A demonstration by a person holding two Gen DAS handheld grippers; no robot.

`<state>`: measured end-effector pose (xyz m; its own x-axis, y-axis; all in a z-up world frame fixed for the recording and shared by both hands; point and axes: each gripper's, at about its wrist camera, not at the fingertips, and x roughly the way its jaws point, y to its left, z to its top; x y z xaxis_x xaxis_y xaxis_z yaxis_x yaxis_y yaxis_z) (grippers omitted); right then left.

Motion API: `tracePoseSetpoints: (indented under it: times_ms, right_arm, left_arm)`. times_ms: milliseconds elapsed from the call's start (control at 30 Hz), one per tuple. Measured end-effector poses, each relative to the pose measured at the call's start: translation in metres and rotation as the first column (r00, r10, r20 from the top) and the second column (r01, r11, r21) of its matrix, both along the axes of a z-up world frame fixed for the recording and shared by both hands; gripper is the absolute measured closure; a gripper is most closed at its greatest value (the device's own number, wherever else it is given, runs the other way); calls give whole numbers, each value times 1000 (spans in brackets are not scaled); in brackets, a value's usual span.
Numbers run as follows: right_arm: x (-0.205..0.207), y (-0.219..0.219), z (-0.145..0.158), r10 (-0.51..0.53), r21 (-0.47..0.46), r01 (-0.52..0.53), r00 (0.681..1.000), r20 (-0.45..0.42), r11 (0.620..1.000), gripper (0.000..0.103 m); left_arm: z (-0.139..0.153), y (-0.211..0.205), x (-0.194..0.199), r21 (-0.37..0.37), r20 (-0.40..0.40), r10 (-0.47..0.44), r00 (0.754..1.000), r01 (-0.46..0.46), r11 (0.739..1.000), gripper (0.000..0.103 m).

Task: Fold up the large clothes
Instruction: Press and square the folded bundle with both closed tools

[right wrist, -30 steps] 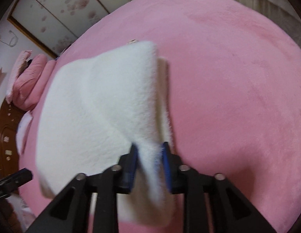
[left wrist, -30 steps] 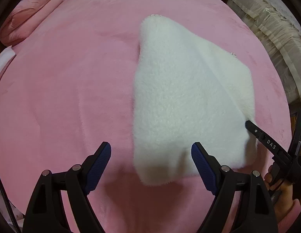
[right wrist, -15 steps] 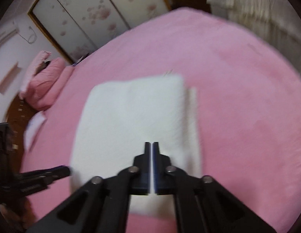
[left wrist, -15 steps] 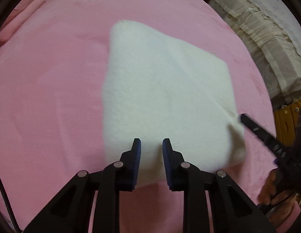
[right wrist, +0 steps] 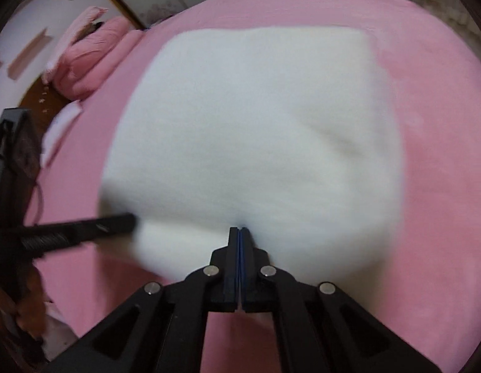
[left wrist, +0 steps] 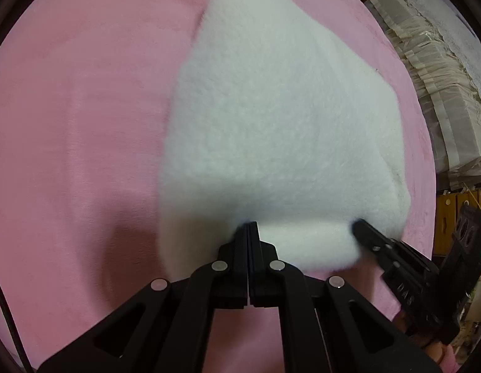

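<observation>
Two hand-held grippers, left hand-held gripper and right hand-held gripper, pressed together, pinching folded white fleece garment edge, pink bed.

L gripper closed, pressed into fleece; R gripper let go

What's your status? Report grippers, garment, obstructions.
Left gripper shut at the near edge of the white fleece garment. Right gripper likewise. Garment folded on pink bed. Nothing in the way.

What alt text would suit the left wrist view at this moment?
The closed left gripper presses its tips into the near edge of a folded white fleece garment lying on a pink bed cover. The right gripper meets the same edge from the lower right; cream bedding is stacked beyond.
</observation>
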<state>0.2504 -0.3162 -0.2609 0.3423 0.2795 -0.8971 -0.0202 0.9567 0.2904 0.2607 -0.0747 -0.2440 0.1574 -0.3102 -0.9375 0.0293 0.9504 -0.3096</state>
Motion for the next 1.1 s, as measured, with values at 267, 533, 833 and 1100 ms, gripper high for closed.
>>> tracePoseSetpoints:
  times_ms: [267, 533, 833, 1100]
  right_arm:
    - [-8, 3, 58, -29, -231, 56, 992, 122, 971, 103]
    - [63, 9, 1, -278, 410, 255, 961, -2, 876, 103]
    - [41, -97, 24, -476, 197, 459, 879, 42, 866, 103]
    - [58, -45, 21, -231, 479, 183, 972, 44, 859, 103]
  left_arm:
    - [56, -12, 10, 140, 168, -9, 986, -15, 990, 99]
    - [22, -32, 89, -26, 135, 32, 990, -29, 999, 100]
    - [35, -2, 87, -20, 194, 66, 979, -63, 998, 102]
    - [41, -12, 109, -61, 221, 73, 972, -61, 996, 100]
